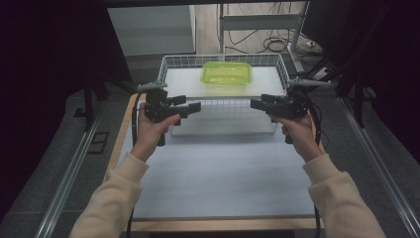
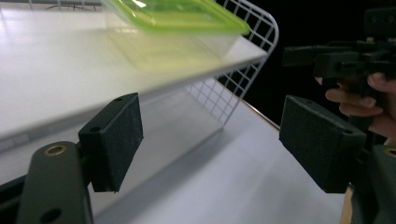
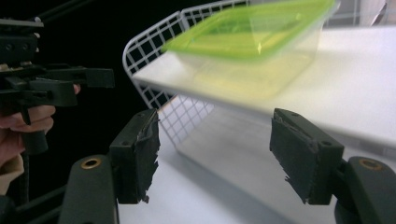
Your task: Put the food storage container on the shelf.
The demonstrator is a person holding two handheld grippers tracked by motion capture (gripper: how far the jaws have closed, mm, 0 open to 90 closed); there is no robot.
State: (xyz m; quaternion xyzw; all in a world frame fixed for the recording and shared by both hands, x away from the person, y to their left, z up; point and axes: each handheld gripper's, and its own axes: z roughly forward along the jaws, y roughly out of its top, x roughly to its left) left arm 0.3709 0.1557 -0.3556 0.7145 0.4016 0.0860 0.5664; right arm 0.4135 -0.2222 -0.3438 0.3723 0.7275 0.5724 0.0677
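The person's cream sleeves (image 1: 119, 191) are coming in from the bottom of the high view, each hand gripping a black gripper above the white table (image 1: 218, 173). The left hand (image 1: 151, 131) is holding the left gripper (image 1: 194, 106) with its jaws pointing right, toward the middle. The right hand (image 1: 297, 131) is holding the right gripper (image 1: 255, 103) with its jaws pointing left, so the two are facing each other, well apart. In the left gripper view, the left gripper (image 2: 210, 140) is standing wide open with nothing between its pads (image 2: 116, 140). In the right gripper view, the right gripper (image 3: 215, 156) is likewise gaping wide and holding nothing. Beyond both grippers a white wire basket (image 1: 171, 62) is sitting at the far end of the table. A clear box (image 1: 226, 73) with a green lid is resting on the white board inside the basket, toward its far side.
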